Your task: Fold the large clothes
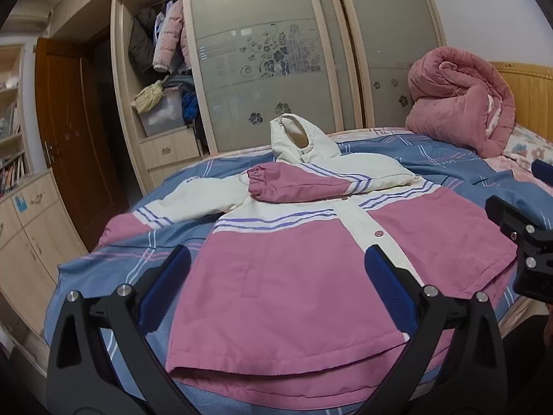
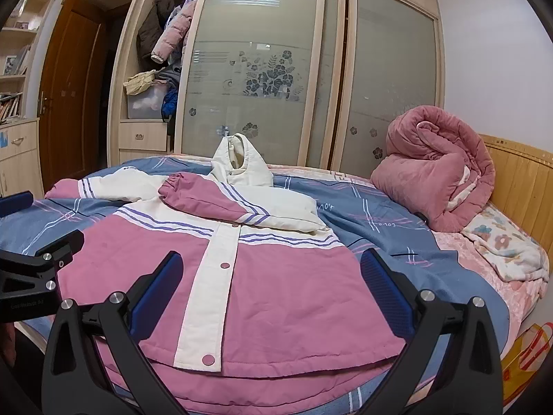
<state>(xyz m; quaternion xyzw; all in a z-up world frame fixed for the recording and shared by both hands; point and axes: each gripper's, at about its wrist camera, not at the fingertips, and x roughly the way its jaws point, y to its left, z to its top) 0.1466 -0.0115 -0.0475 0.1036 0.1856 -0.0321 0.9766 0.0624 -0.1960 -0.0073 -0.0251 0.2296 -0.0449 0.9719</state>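
On the blue bedsheet (image 1: 103, 269), the pink-and-white jacket (image 1: 297, 276) lies front-up, long axis running from near hem to far hood, right sleeve (image 2: 221, 200) already crossed over the chest. The outstretched left sleeve (image 1: 166, 211) lies far-left, nearer the left gripper (image 1: 276, 269). Both left and right gripper (image 2: 271, 273) hover spread and empty above the hem; sheet around is free.

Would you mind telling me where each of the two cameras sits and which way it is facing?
Left wrist view: sits on the left gripper, low at the bed's foot end, facing the wardrobe; its own open fingers show, and the right gripper at the right edge.
Right wrist view: sits on the right gripper, beside it, facing the same way; its open fingers show, and the left gripper at the left edge.
Shared: the pink and white jacket, one sleeve folded across its chest, and the rolled pink quilt.
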